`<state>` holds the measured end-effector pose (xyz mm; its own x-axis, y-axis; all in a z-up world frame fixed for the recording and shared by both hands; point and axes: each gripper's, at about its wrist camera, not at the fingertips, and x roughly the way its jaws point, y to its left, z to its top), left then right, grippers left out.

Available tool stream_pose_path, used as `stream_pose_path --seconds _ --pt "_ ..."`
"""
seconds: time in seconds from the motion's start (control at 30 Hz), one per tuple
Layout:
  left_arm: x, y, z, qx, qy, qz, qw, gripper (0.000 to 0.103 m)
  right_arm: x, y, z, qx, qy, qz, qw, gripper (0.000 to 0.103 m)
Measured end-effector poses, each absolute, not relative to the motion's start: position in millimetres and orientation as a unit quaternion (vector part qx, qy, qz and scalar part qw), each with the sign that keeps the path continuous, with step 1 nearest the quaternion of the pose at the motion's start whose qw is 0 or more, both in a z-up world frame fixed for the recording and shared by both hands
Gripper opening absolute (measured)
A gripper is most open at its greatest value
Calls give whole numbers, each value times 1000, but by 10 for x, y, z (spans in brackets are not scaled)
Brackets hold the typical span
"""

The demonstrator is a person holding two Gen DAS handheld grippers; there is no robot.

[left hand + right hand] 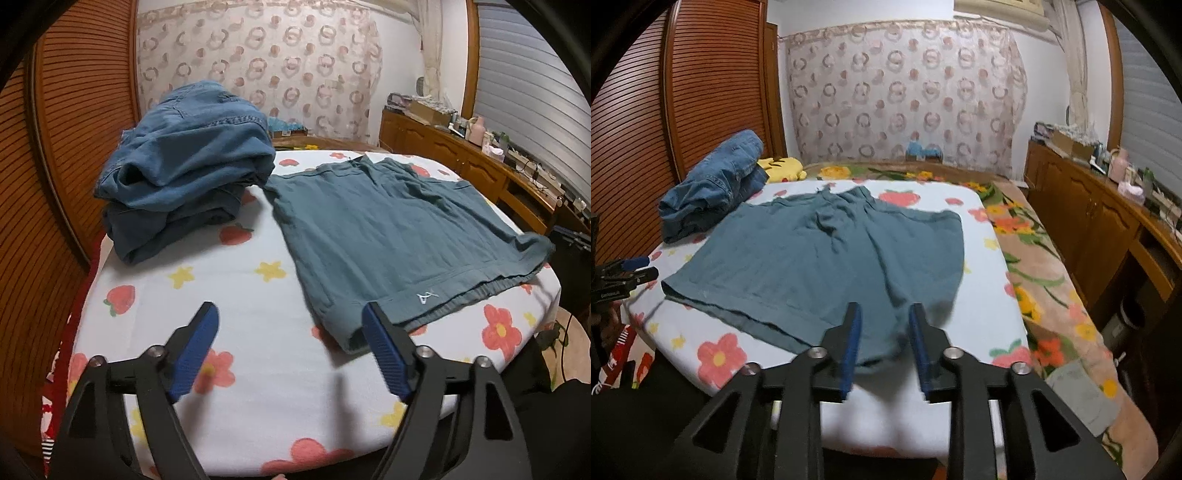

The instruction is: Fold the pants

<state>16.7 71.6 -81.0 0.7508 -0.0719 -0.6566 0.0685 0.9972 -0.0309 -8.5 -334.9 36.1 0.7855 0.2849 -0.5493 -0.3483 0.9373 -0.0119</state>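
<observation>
teal pants (827, 258): one; denim stack (184, 166): one.

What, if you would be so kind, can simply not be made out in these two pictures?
- Underside of the teal pants: hidden by their own cloth, both views.
- How the denim pile is folded: bunched, hides itself.
- Items on the wooden cabinet: too small.
- Left tool in right wrist view: cut off by the edge.

Pants (820, 254): thin matt teal cloth, creased. Jeans (184, 166): heavier blue denim, stitched seams. Sheet (236, 302): soft matt printed cloth. Cupboard (1086, 214): glossy varnished wood. Gripper pads (384, 354): ribbed blue plastic/rubber, can't tell which.
</observation>
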Motion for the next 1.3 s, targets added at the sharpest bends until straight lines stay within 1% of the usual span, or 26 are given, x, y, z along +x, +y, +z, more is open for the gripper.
stream_pose_path --seconds 0.17,0.3,0.4,0.8,0.9,1.3 --pt "199 751 -798 -4 350 -38 936 82 -30 -3198 333 -64 277 192 939 35" --pt "213 817 -795 -8 346 -22 938 82 50 -3009 282 -61 277 233 930 44" --pt "222 846 -803 2 346 -11 938 82 149 -2729 200 -72 276 275 918 45" --pt "190 1149 -902 -13 358 15 934 82 525 -1650 -104 -98 285 393 869 45" --pt "173 1184 -908 -18 356 15 934 82 550 -1515 -146 -106 284 411 860 45" --pt "123 1300 -926 -25 357 26 934 82 696 -1068 -418 -116 322 454 823 45"
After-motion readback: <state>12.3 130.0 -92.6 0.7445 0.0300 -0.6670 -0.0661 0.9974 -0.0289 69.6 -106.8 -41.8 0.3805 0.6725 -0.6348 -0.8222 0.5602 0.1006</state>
